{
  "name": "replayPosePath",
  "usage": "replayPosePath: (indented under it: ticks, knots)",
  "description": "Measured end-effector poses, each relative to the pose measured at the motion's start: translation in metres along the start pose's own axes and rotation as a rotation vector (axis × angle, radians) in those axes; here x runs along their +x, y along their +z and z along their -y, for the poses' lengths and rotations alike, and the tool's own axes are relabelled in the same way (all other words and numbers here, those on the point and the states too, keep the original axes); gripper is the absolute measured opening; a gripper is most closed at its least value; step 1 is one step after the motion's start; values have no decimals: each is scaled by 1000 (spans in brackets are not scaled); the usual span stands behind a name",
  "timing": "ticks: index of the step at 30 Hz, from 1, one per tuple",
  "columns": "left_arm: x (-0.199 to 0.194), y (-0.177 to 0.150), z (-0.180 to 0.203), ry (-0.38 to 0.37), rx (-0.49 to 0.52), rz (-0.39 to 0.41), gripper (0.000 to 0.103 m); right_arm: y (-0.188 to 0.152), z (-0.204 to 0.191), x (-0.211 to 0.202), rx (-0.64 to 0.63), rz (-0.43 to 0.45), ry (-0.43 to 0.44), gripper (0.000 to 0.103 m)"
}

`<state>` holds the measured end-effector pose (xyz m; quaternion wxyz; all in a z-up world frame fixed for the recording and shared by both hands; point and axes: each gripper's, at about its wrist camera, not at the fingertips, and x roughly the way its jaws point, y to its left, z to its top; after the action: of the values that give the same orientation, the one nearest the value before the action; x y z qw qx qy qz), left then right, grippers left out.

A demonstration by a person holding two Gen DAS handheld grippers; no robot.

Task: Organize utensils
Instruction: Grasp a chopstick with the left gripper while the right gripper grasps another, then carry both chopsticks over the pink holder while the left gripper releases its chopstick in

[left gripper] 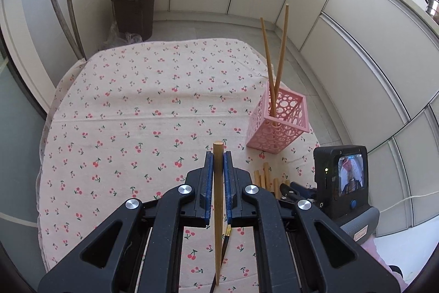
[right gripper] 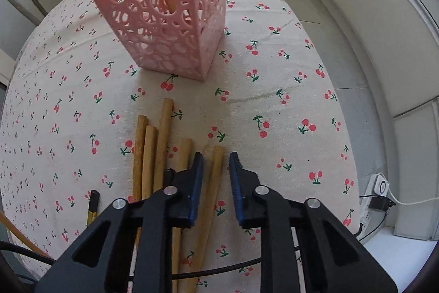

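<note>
My left gripper [left gripper: 218, 164] is shut on a wooden chopstick [left gripper: 218, 210] and holds it above the cherry-print tablecloth [left gripper: 142, 111]. A pink perforated basket [left gripper: 277, 122] stands at the right with two chopsticks [left gripper: 274, 59] leaning in it. In the right wrist view the basket [right gripper: 170, 26] is ahead. My right gripper [right gripper: 216, 166] is open, its jaws either side of one chopstick [right gripper: 211, 191] of several lying on the cloth [right gripper: 153, 150]. A dark chopstick with a yellow band [right gripper: 93, 205] lies to the left.
The right gripper's camera body [left gripper: 340, 177] is at the right of the left wrist view. A brown bin [left gripper: 134, 10] stands on the floor beyond the table. White cabinets surround the table. A power strip [right gripper: 378, 197] lies on the floor at right.
</note>
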<state>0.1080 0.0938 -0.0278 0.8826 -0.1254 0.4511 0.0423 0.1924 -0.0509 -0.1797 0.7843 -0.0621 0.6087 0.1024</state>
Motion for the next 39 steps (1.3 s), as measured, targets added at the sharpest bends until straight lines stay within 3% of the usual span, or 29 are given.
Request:
replayPosePath:
  ticks: [5, 10, 22, 28, 39]
  knots:
    - [-13, 1, 2, -39, 13, 39, 7, -6, 16, -24, 54, 64, 122, 7]
    - [-34, 3, 5, -66, 22, 92, 7, -16, 32, -91, 56, 221, 197, 8]
    - [-80, 15, 15, -72, 23, 228, 7, -36, 55, -186, 55, 442, 253, 7]
    - [-92, 32, 14, -79, -3, 273, 7, -26, 65, -234, 101, 551, 304, 8]
    - [-128, 82, 39, -144, -44, 423, 7, 24, 102, -307, 245, 771, 384, 8]
